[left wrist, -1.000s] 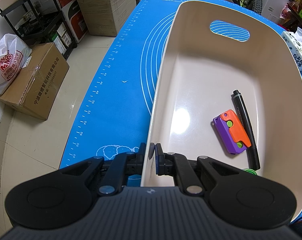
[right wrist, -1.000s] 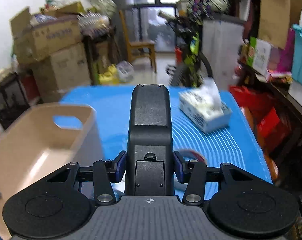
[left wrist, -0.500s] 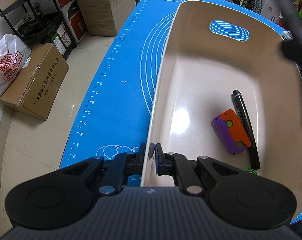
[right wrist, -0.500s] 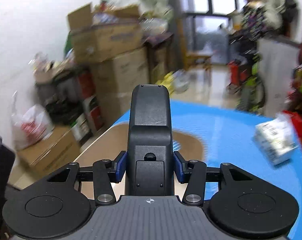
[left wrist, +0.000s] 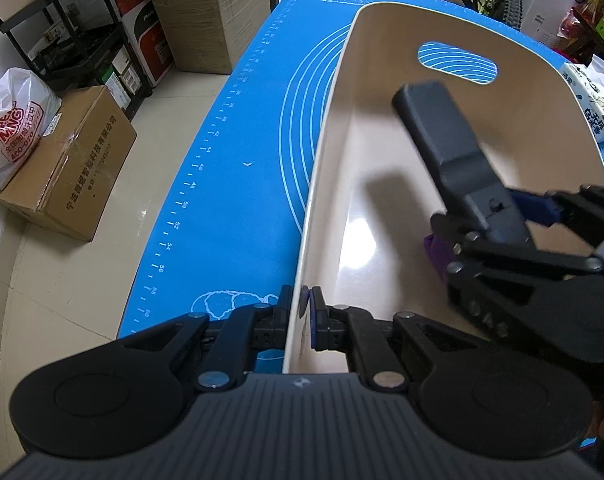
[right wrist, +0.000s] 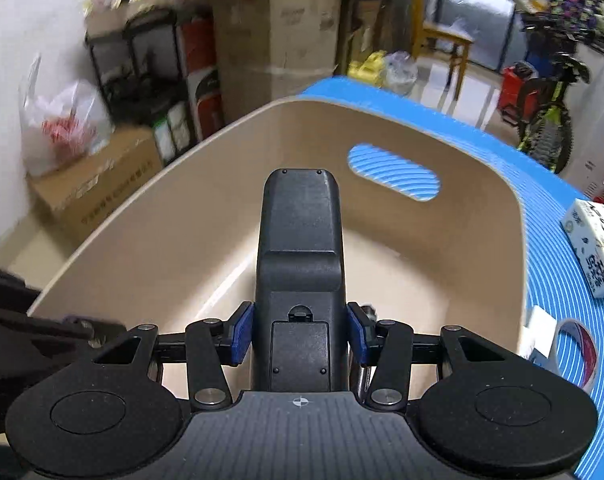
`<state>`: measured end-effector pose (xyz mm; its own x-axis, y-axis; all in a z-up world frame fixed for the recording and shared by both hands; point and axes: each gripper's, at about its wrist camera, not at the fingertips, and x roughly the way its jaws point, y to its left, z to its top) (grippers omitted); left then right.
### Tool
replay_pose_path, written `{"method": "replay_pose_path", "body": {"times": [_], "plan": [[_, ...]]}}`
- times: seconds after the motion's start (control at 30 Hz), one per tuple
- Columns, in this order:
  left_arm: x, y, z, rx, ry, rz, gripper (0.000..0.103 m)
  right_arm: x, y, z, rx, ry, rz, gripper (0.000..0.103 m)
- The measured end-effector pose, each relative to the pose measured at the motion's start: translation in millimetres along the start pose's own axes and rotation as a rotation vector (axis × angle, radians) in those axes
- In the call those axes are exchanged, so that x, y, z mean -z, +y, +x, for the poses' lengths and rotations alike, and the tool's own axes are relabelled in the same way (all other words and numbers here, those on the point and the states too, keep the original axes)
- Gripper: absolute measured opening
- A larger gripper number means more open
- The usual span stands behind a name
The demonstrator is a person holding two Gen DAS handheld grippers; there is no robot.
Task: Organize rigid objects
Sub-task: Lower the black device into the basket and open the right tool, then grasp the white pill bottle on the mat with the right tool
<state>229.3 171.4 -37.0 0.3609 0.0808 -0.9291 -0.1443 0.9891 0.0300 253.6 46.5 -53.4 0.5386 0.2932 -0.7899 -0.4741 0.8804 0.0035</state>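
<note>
Tools at the beige bin, one on its rim, one carrying a black device

Left tool point(left wrist: 304, 312) is clamped on the near wall of the beige bin point(left wrist: 542, 128). Right tool point(right wrist: 300, 332) grips a black device point(right wrist: 300, 264) by its sides, held above the bin's interior; a purple item point(left wrist: 436, 250) lies on the bin floor beneath. Bin sits on the blue-matted surface point(left wrist: 242, 184), a tissue pack point(right wrist: 594, 252) just beyond its right side.

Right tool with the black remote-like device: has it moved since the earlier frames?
Yes. The right tool, gripping the black rectangular device, has swung in from the side and now hangs over the beige plastic bin; the left tool clamps the bin's rim.
</note>
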Motion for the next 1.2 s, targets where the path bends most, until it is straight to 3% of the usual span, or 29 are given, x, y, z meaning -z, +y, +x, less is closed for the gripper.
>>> {"method": "replay_pose_path", "body": {"times": [0.1, 0.23, 0.37, 0.53, 0.73, 0.93, 1.1, 1.2], "plan": [[0, -1, -1, 0.0, -0.002, 0.002, 0.009, 0, 4, 11, 0.01, 0.074, -0.017, 0.054], [1, 0, 0, -0.001, -0.003, 0.003, 0.009, 1, 3, 15, 0.018, 0.109, 0.01, 0.056], [1, 0, 1, -0.003, 0.001, 0.001, 0.009, -1, -5, 9, -0.008, 0.077, 0.065, 0.072], [0, -1, 2, -0.005, 0.002, 0.001, 0.01, 4, -18, -16, -0.056, -0.026, 0.095, 0.083], [1, -1, 2, -0.007, 0.001, 0.001, 0.01, 3, -45, -62, -0.038, -0.24, 0.134, 0.09], [2, -2, 1, -0.012, 0.001, 0.005, 0.01, 2, -90, -94, 0.068, -0.38, 0.186, 0.096], [2, -2, 1, -0.012, 0.001, 0.006, 0.01, 16, -135, -88, 0.207, -0.395, 0.246, 0.096], [2, -2, 1, -0.01, 0.001, 0.004, 0.01, 30, -160, -67, 0.254, -0.337, 0.289, 0.096]]}}
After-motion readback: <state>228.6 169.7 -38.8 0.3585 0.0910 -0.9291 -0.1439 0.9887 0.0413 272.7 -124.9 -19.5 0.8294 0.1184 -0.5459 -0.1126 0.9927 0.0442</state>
